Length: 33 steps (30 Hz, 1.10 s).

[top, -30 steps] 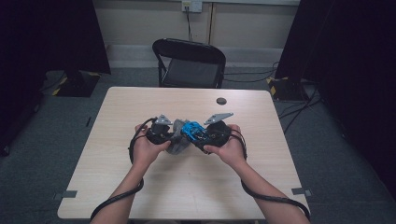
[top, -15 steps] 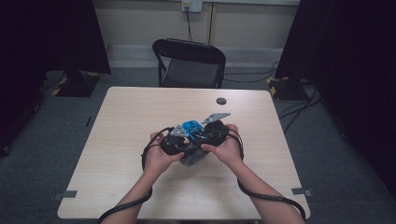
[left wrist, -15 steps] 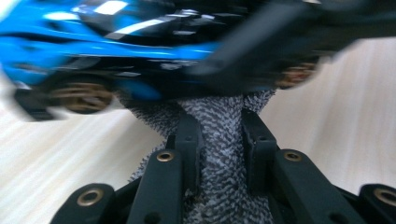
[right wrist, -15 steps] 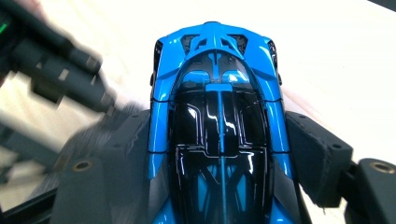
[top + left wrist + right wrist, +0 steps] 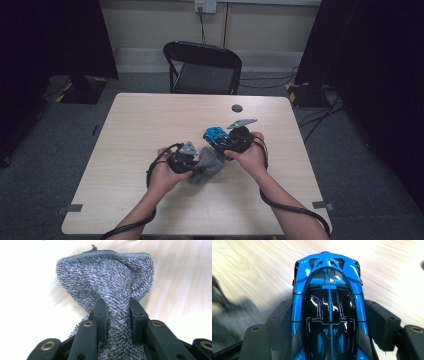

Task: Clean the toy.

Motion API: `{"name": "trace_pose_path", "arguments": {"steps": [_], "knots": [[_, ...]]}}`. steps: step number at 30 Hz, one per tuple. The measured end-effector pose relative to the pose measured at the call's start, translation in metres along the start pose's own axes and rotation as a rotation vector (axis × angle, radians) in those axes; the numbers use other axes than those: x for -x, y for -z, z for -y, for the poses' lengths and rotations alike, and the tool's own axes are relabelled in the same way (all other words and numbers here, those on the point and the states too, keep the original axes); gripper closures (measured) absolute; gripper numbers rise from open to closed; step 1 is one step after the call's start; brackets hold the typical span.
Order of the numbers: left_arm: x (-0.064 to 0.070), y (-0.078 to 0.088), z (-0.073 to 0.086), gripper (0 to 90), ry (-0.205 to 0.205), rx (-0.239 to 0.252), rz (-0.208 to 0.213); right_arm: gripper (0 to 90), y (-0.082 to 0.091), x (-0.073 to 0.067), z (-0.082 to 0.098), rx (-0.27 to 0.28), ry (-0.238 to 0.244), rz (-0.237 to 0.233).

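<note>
A grey knitted cloth (image 5: pixel 206 165) lies bunched on the wooden table (image 5: pixel 150 125) between the two hands. My left gripper (image 5: pixel 192 162) is shut on it; in the left gripper view the cloth (image 5: pixel 107 282) is pinched between the two black jaws of that gripper (image 5: pixel 117 315) and fans out beyond them. My right gripper (image 5: pixel 220 142) is shut on a blue and black toy car (image 5: pixel 216 135). In the right gripper view the car (image 5: pixel 328 297) sits lengthwise between the jaws of the right gripper (image 5: pixel 329 322), nose pointing away, just above the tabletop.
A small dark round disc (image 5: pixel 237 108) lies on the table near its far edge. A black folding chair (image 5: pixel 202 67) stands behind the table. Cables trail from both grippers over the near edge.
Both hands have come down and toward the near side of the table. The left hand with the cloth has drawn apart from the right hand with the car, and the cloth now rests on the table.
</note>
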<state>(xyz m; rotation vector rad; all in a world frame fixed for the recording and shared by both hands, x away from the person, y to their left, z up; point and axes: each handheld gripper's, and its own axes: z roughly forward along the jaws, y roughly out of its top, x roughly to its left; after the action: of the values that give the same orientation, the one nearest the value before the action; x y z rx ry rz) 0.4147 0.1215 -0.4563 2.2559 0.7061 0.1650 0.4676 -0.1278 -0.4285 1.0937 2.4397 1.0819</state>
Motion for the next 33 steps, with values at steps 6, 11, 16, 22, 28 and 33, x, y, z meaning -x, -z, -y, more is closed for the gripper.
{"name": "trace_pose_path", "arguments": {"steps": [6, 11, 16, 22, 28, 33], "knots": [[-0.032, 0.029, 0.025, 71.7, 0.069, 0.025, -0.125, 28.5, 0.005, 0.022, 0.023, -0.029, -0.037, 0.041], [-0.053, 0.037, 0.039, 71.3, 0.126, 0.033, -0.188, 28.5, 0.001, 0.035, 0.040, -0.061, -0.055, 0.074], [-0.065, 0.033, 0.048, 70.9, 0.156, 0.023, -0.214, 28.5, -0.003, 0.045, 0.050, -0.074, -0.069, 0.098], [-0.068, 0.026, 0.049, 69.8, 0.155, 0.029, -0.227, 28.5, -0.006, 0.052, 0.059, -0.098, -0.072, 0.109], [-0.069, 0.023, 0.049, 68.4, 0.162, 0.038, -0.220, 28.3, -0.009, 0.056, 0.069, -0.083, -0.080, 0.101], [-0.070, 0.023, 0.048, 63.8, 0.151, 0.038, -0.224, 28.1, -0.010, 0.059, 0.072, -0.070, -0.049, 0.091]]}}
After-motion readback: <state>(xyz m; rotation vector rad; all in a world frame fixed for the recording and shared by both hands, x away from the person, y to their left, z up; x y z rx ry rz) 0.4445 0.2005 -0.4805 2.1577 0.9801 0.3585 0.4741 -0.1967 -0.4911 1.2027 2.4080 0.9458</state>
